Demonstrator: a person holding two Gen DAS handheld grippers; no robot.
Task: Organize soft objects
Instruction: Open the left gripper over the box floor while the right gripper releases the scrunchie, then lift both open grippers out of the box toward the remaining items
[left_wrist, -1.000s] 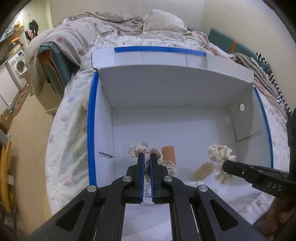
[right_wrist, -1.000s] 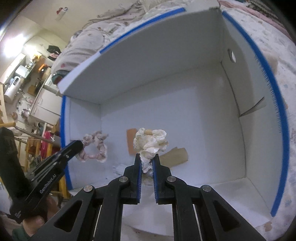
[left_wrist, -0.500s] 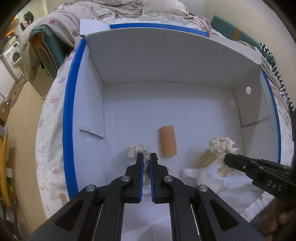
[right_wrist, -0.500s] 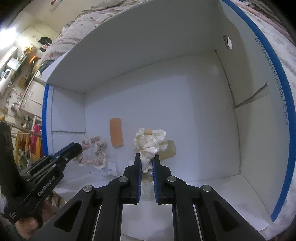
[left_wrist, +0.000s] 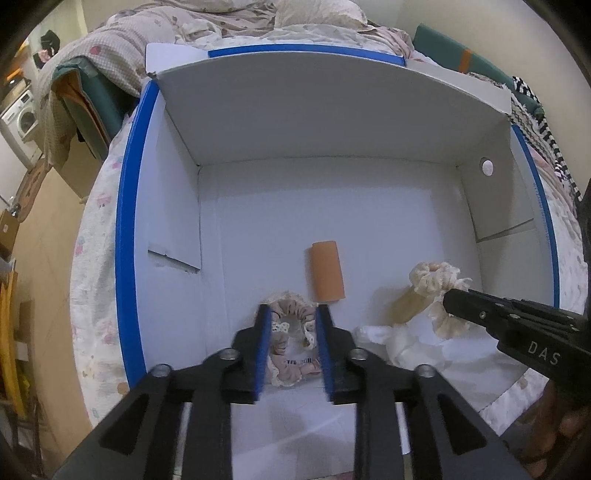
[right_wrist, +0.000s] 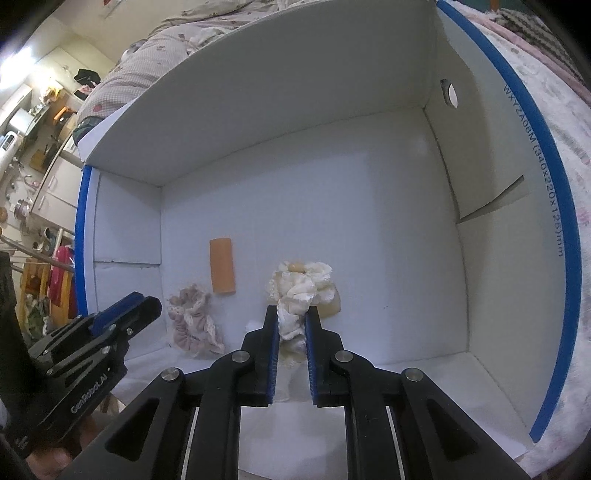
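The left gripper (left_wrist: 291, 314) is spread wide inside the white box (left_wrist: 332, 122), its blue-lined fingers standing on either side of the pink scrunchie (left_wrist: 293, 343) without pinching it; the scrunchie lies on the box floor near the front edge, left of centre, and seen from the right wrist (right_wrist: 192, 321) it sits just beside the left gripper's tips (right_wrist: 142, 301); the right gripper (right_wrist: 291, 314) has its fingers narrowed on the cream scrunchie (right_wrist: 301, 286), the frilly fabric bunched between the pads and rising beyond the tips; in the left wrist view that same cream scrunchie (left_wrist: 436, 277) is at the tip of the right gripper (left_wrist: 452, 295), on the right side of the box near the front; an orange roll (left_wrist: 327, 271) lies on the floor between the two scrunchies, a little farther in, touching neither; a beige piece (right_wrist: 330, 304) lies under the cream scrunchie; the box, edged in blue tape, rests on a bed with a flowered cover (left_wrist: 98, 236).
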